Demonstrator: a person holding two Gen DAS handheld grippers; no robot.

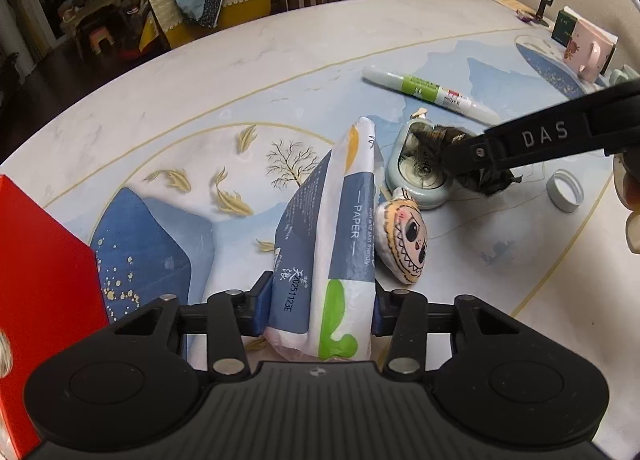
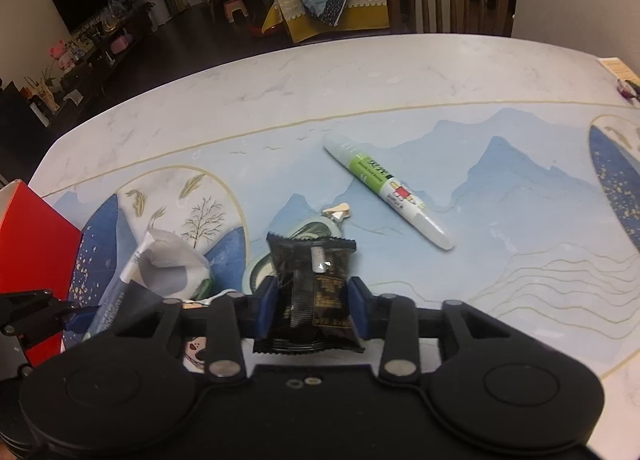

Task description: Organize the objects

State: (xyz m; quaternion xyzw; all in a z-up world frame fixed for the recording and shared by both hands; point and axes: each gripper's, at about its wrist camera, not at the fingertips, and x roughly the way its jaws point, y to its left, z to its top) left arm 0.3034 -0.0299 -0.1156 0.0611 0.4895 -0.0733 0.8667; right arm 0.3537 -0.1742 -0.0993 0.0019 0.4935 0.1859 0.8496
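The left hand-held gripper [image 1: 322, 306] is seen closed on one tissue pack [image 1: 340, 244], gripped at its near end between the blue pads [image 1: 262, 306]; the pack's far end points toward 12 o'clock over the table [image 1: 180, 91]. The right hand-held gripper [image 2: 312, 306] is clamped on one black snack packet [image 2: 314, 292], held above one pale green case [image 1: 418, 169]; the case is shown open, though its contents cannot be made out. One stitched-mouth doll-face charm [image 1: 406, 238] is found touching the tissue pack at 2 o'clock of the left hand-held gripper. One green-and-white tube [image 2: 386, 189] is laid flat at 1 o'clock of the right hand-held gripper, well apart from the packet. One round white lid [image 1: 565, 191] lies alone near 3 o'clock. One red box [image 1: 36, 300] is seen at 9 o'clock.
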